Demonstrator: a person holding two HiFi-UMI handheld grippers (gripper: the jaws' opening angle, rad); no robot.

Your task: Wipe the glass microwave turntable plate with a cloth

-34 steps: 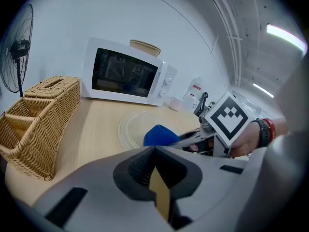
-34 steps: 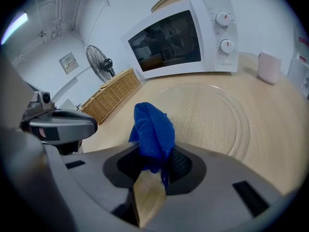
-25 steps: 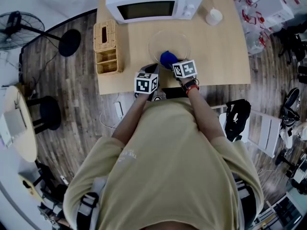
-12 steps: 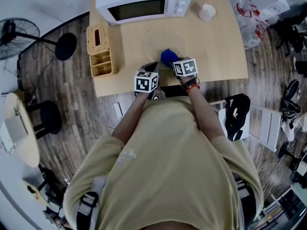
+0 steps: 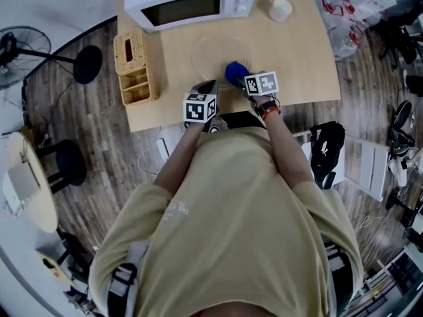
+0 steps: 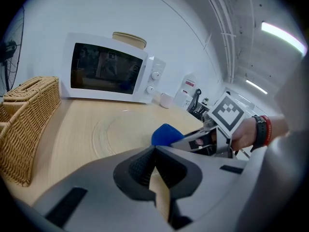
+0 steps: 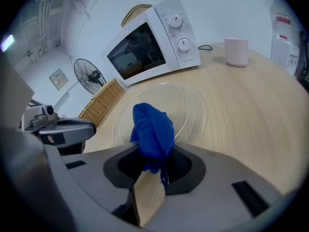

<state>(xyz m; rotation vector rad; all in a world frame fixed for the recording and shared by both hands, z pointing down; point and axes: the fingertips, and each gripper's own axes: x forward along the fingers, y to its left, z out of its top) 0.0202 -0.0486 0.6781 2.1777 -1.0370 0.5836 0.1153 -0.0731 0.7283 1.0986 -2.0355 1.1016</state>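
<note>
Entry: plate wipe, judged in progress.

The right claw (image 7: pixel 150 170) is clamped on the bunched blue cloth (image 7: pixel 152 132), which sticks out ahead of its jaws. The left claw (image 6: pixel 153 170) has its jaws pressed together on nothing and hangs over the near edge of the worktop (image 5: pixel 297 58).

The glass plate (image 5: pixel 220 55) lies flat mid-worktop, in front of the microwave (image 5: pixel 188 2). A wicker box (image 5: pixel 135 68) stands at the left edge and a white cup (image 5: pixel 280 8) at the far right.

The cloth sits over the plate's near right rim. I cannot tell whether it touches the glass. I see no streaks or dirt, so the wiped share is unknown. My guess is that most of the surface remains.

Against a second ago, the cloth has slid from the middle of the near rim towards the right. The left claw is roughly where it was.
</note>
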